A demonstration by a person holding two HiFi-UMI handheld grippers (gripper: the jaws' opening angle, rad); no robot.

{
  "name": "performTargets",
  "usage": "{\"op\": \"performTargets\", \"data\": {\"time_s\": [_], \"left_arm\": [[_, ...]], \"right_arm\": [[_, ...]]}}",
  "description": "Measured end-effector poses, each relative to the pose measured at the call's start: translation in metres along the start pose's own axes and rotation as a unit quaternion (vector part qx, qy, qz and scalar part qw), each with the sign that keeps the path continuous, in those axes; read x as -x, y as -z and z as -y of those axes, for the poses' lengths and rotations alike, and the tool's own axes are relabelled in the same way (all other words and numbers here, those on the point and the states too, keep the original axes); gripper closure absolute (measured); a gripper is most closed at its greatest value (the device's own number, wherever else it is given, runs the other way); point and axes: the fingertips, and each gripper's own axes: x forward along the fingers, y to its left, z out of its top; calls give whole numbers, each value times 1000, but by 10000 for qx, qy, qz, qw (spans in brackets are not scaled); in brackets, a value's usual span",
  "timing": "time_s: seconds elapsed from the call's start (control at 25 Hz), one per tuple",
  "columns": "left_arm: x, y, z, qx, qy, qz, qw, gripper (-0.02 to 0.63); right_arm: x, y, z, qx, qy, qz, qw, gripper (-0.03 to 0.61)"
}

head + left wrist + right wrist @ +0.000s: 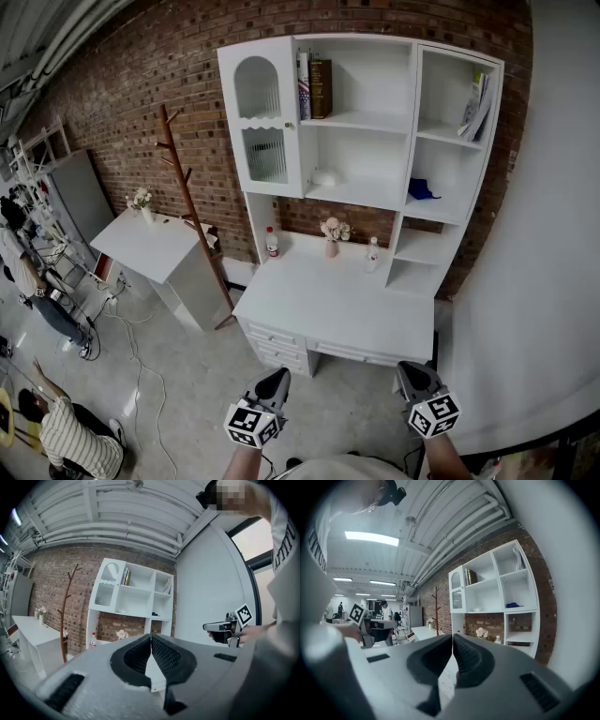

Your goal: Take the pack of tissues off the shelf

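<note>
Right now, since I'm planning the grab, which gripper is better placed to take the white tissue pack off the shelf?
Probably left. The tissue pack lies toward the middle compartment's left side, more in line with the left gripper than the right gripper. Both are shut, empty, far from it.

A wooden coat stand (178, 178) stands before the brick wall (141, 84), centre left. Two books (314, 87) stand upper centre. Flowers (333, 232) and two bottles (272, 244) sit mid-frame on the white surface (328, 305).

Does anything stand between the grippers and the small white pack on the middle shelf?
Nothing visible blocks it: the white pack lies in an open compartment. Only the white desk separates it from the left gripper and the right gripper.
</note>
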Motion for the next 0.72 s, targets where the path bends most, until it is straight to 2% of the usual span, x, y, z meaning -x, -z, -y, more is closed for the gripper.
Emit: {"op": "performTargets", "data": {"time_s": [0.72], "left_arm": [[1,0,6,-3,-27,-27,10000,588]], "right_arm": [[3,-4,0,-26,-67,32,10000,548]]}}
